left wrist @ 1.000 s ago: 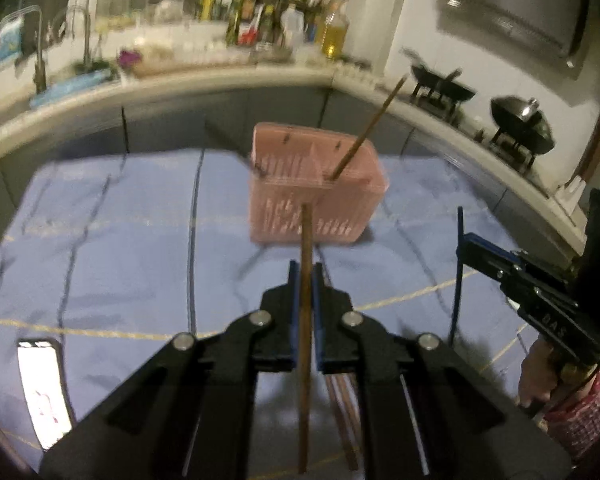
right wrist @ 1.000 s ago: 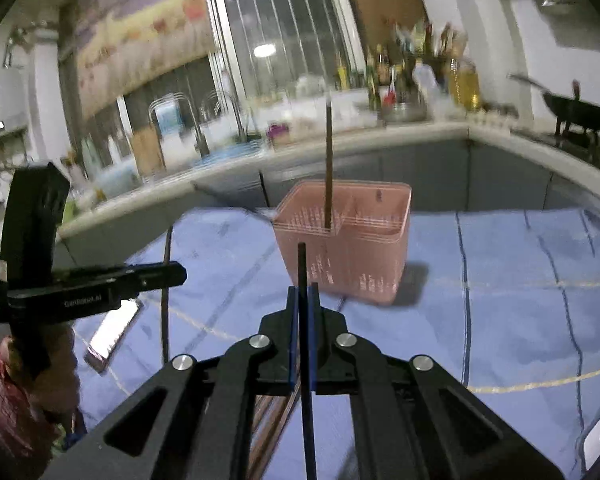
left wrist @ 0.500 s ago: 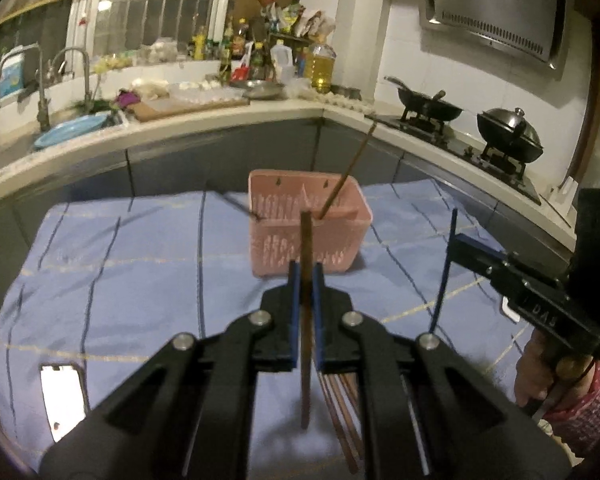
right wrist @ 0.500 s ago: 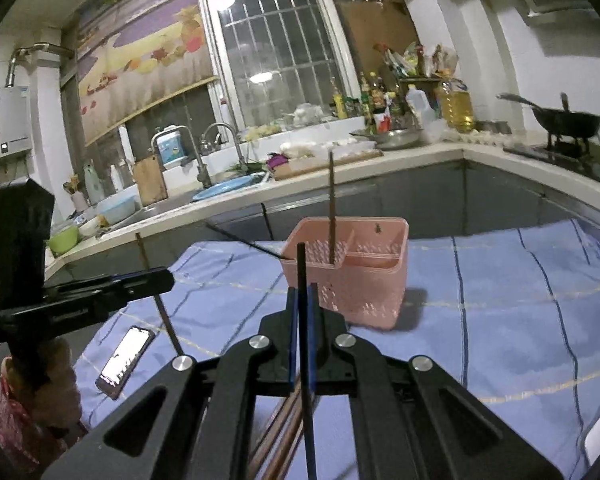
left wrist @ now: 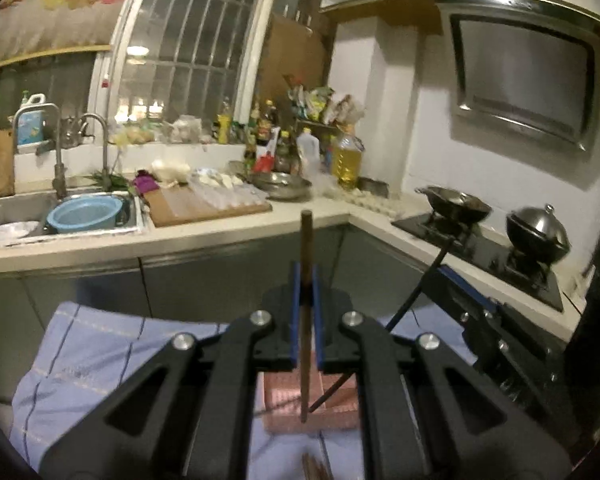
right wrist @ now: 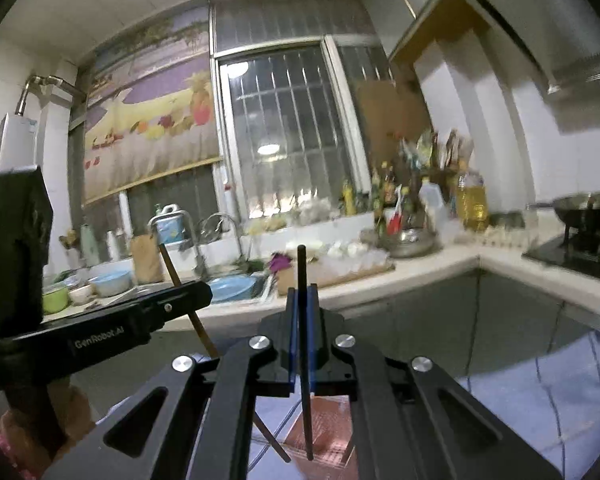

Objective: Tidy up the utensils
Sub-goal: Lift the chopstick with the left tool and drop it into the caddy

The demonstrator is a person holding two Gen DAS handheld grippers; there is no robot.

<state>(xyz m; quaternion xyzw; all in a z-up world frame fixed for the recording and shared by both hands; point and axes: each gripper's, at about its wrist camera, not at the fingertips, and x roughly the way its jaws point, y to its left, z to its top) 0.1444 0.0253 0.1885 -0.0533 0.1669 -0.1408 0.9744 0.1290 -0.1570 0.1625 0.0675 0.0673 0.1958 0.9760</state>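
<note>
Above the pink perforated plastic basket [left wrist: 336, 408] at six o'clock, our left gripper [left wrist: 306, 320] pinches a brown wooden chopstick [left wrist: 306, 264] upright; our right gripper [right wrist: 301, 344] pinches a black chopstick [right wrist: 301, 276], both poised for dropping in, we judge.

Basket [left wrist: 336, 408] on cloth [left wrist: 100, 360], below chopsticks [left wrist: 306, 300].

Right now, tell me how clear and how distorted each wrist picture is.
Left wrist view: dim indoor light, straight counter edges bowed by the fisheye, dark corners, wok slightly smeared. Right wrist view: stronger motion blur on the bottles; the lamp glares in the window.
</note>
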